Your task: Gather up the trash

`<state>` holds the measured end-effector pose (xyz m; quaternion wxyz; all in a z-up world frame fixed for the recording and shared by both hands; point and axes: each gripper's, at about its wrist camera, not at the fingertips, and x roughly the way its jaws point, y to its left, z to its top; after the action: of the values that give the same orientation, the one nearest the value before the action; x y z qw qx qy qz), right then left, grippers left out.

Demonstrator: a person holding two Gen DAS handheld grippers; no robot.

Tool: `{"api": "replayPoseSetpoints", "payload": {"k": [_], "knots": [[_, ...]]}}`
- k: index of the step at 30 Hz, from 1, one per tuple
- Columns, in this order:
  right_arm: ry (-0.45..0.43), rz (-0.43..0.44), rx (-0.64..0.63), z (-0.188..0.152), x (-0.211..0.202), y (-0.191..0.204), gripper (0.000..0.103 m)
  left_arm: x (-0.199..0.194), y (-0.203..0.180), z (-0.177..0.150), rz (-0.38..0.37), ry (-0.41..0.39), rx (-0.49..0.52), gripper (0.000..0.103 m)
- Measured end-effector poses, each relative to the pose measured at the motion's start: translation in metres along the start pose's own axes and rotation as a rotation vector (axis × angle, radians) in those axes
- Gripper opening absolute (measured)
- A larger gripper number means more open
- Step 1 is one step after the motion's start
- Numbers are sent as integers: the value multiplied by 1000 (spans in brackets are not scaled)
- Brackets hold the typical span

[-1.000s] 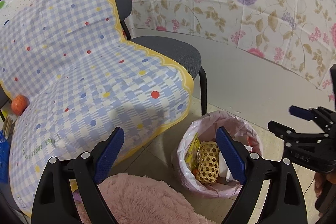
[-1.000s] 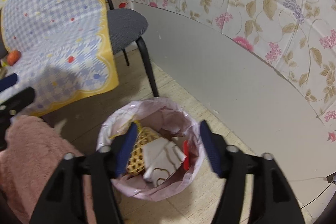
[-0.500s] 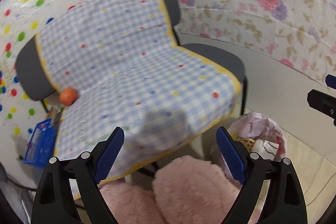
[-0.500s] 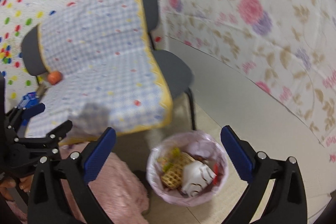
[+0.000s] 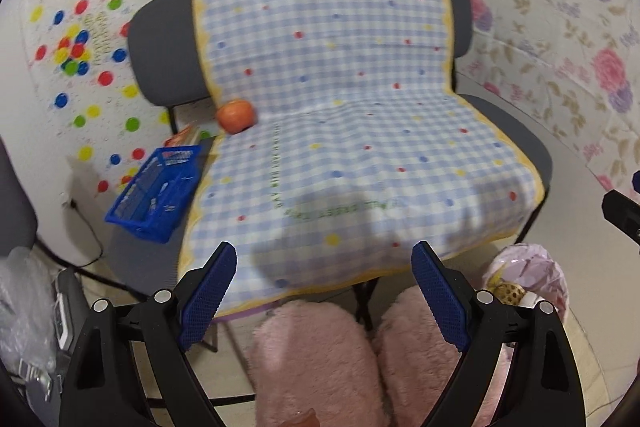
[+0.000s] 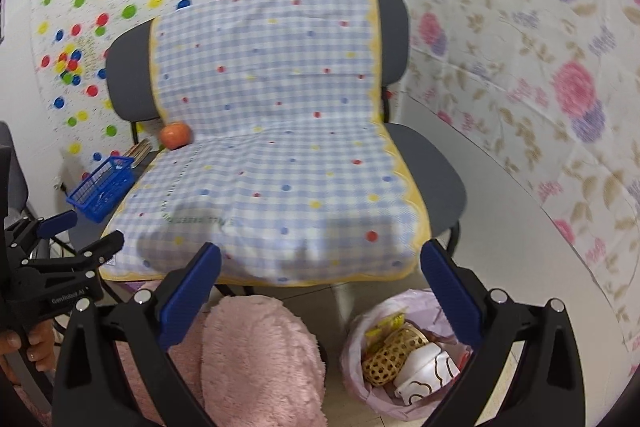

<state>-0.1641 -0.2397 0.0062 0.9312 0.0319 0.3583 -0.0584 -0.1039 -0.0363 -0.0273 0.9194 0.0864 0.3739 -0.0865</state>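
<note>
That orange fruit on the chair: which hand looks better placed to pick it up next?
Probably left. The orange fruit sits at the left edge of the checked cloth, and the left tool is on that side, open and empty. The right tool, also open, hangs nearer the trash bin.

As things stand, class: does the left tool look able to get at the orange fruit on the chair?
Probably yes: the left tool is open, and only bare checked cloth lies between it and the orange fruit.
</note>
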Motion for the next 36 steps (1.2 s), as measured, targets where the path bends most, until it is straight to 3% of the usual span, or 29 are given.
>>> {"api": "replayPoseSetpoints", "payload": {"k": [10,36], "knots": [[20,28,-50,1,10,28,98,-6,34,-7,52,3,-46,89],[29,28,-37,1,12,22,98,-6,32,-6,37,-1,-42,89]]}}
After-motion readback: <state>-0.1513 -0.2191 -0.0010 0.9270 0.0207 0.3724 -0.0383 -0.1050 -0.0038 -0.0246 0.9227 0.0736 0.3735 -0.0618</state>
